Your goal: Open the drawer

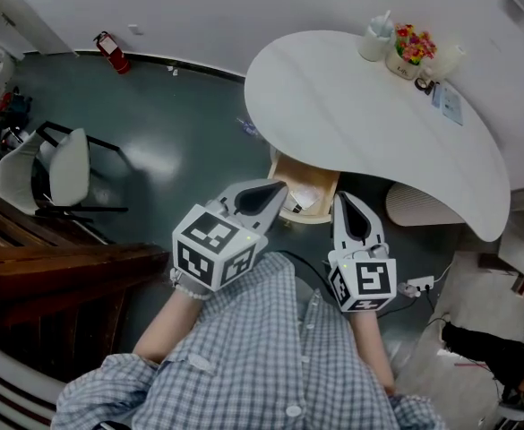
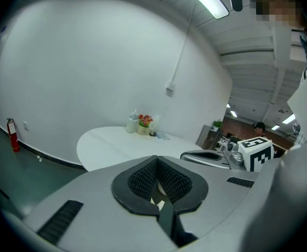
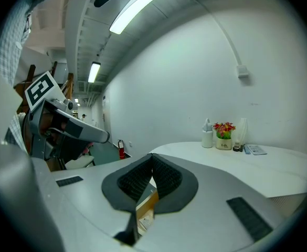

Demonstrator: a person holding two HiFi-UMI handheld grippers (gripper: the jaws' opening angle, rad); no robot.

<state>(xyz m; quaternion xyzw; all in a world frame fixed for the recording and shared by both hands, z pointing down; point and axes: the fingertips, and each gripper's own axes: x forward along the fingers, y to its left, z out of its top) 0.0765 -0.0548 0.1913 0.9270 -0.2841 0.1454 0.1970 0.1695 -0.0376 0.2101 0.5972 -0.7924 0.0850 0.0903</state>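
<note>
Standing open, drawer [image 1: 320,184] with white item [image 1: 301,203] inside, left tongs [image 1: 278,189], right tongs [image 1: 343,199] together

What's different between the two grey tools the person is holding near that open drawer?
The left gripper slants in diagonally, rolled sideways; the right gripper points straight ahead, upright. The left one's tip shows over the front corner of the drawer; the right one's tip is beside it. Both have their jaws shut, holding nothing.

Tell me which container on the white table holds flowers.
The middle pot, between the white bottle and the pale vessel; only it carries red and yellow flowers.
</note>
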